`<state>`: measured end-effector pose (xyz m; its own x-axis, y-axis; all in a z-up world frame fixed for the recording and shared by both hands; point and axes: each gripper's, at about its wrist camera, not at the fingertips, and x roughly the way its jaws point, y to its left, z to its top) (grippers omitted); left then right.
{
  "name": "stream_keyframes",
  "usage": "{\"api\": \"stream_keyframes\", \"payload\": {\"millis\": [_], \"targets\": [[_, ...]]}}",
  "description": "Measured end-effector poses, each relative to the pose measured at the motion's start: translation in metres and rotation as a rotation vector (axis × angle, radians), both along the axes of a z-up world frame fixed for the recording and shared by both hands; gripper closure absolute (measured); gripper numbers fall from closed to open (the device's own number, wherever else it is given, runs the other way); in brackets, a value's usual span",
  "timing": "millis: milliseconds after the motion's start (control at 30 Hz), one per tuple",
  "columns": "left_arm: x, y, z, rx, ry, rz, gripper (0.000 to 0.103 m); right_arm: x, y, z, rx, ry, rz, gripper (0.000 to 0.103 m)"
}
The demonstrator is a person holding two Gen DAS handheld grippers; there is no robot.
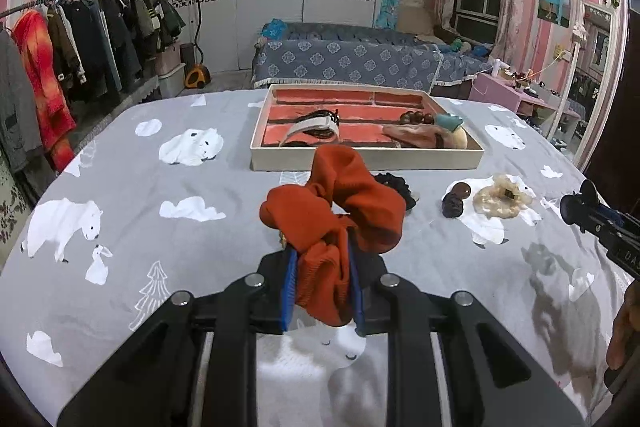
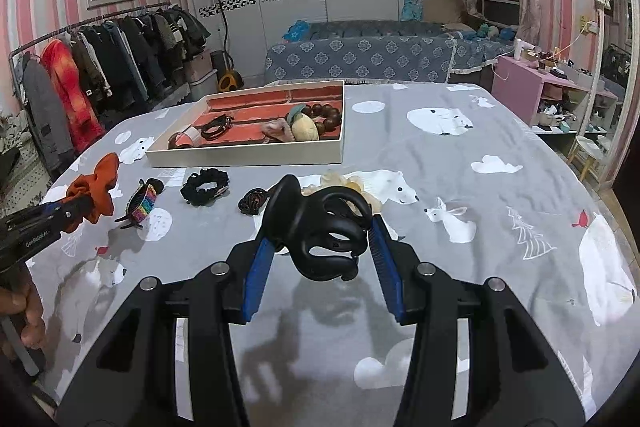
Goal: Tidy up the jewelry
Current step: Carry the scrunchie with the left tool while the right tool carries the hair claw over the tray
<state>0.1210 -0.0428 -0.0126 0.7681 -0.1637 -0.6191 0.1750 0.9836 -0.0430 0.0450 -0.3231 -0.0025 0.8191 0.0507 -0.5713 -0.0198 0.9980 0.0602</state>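
**Grippers both loaded; sorting partly done, five pieces or so left on the bedspread**

Left gripper is clamped on an orange scrunchie, the fabric bunched between its blue pads and the loop standing up ahead of the fingertips, clear of the bedspread. Right gripper holds a black claw clip across its width; the pads press on either side and the clip hangs above its own shadow, not resting on the cloth. Both pieces are thus lifted but not yet delivered.

Directly ahead of the left gripper, and ahead and to the left of the right one, sits the tray, cream-walled with red padded rows. It already contains several items: a grey-white band with dark cords in the nearer rows, a string of brown beads, a pinkish fabric piece, a pale round piece and something teal. The far rows appear unoccupied.

Still loose on the bedspread, between the grippers and the tray: a black scrunchie, a rainbow-striped clip, a small dark braided item, a cream translucent flower clip and a dark brown pair of pieces beside it.

Assessment: the task stands roughly at its midpoint. Two items are in transit and need placing in the tray; about five remain to be collected. Whether the tray's contents are grouped by kind cannot be judged with confidence from these views.
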Motion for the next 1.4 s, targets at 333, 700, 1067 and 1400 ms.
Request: {"api": "stream_keyframes", "payload": {"millis": [333,700,1067,1400], "targets": [[0.011,0.001,-0.001,0.000,0.019,-0.030,0.081,0.010,0.006,0.001,0.016,-0.007,0.009,0.055],[0.063,0.001,0.013,0.001,-0.021,-0.029,0.081,0.049,0.013,0.010,0.007,-0.020,0.018,0.055],[0.181,0.000,0.032,0.032,-0.054,-0.003,0.080,0.155,0.014,0.029,0.003,-0.045,0.027,0.055],[0.312,-0.024,0.006,0.078,0.071,0.002,0.080,0.307,0.023,0.024,-0.056,0.070,0.022,0.055]]}}
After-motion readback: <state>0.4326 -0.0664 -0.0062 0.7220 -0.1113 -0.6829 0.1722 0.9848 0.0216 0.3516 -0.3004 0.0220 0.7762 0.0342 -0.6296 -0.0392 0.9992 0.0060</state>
